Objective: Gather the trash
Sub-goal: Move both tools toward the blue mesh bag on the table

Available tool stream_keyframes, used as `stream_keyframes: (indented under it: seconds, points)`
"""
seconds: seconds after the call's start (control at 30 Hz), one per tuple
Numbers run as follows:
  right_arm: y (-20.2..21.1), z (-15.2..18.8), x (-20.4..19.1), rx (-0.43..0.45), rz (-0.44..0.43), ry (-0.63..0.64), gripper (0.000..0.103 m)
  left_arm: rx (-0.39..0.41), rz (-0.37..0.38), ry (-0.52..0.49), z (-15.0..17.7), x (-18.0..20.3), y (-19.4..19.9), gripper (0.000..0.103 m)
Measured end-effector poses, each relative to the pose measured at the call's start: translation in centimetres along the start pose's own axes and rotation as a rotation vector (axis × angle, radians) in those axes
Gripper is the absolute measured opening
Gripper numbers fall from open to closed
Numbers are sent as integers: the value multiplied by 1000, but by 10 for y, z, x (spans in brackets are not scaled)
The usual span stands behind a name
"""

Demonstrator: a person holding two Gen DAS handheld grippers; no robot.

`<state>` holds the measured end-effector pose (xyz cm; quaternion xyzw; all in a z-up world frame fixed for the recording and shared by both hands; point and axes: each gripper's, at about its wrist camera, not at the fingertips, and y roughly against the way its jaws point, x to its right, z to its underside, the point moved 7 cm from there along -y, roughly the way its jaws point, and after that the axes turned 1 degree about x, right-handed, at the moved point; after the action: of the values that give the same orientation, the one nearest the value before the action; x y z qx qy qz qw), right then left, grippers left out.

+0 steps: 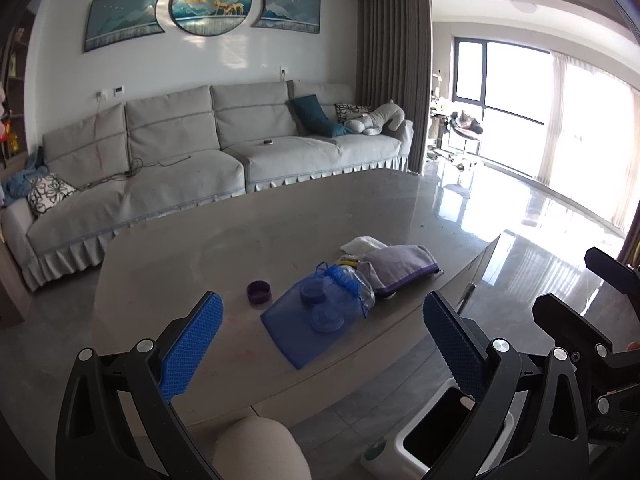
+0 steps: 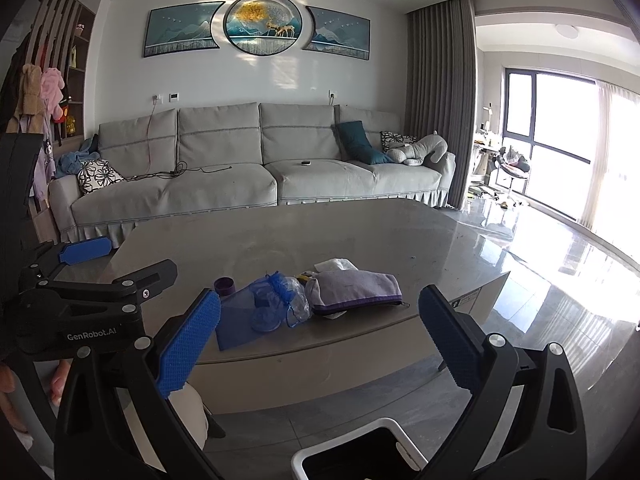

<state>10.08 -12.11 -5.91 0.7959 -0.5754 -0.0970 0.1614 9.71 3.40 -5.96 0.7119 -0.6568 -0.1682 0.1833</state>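
A long grey sofa [image 2: 256,168] stands against the far wall, behind a wide grey coffee table [image 2: 320,224]. On the floor just below the table's near edge sits a white bin [image 2: 404,446] with a dark open mouth.

Both grippers hang above the floor in front of the table's near edge. The left gripper [image 1: 320,344] has its blue-padded jaws spread wide with nothing between them; the right gripper [image 2: 324,340] is likewise wide open and holds nothing.

The trash lies in a cluster toward the table's near right corner. A purple pouch [image 2: 356,290] lies flat, with a crumpled white tissue [image 2: 334,265] just behind it. Touching the pouch's left end is a blue mesh bag [image 2: 256,312] with clear crumpled plastic [image 2: 298,304] on it. A small purple cap [image 2: 224,285] sits just left of the bag, apart from it.
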Motion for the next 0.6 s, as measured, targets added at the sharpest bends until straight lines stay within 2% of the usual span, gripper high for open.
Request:
stream_keyframes:
  seconds: [0.33,0.6]
  points:
    - [-33,2,-1,-24,-19,5,99,10,-31,8,11,-14,-31,98]
    - [-65,6,7,-57,-29,-10,99,-22,-22,3,24,-17,-62,98]
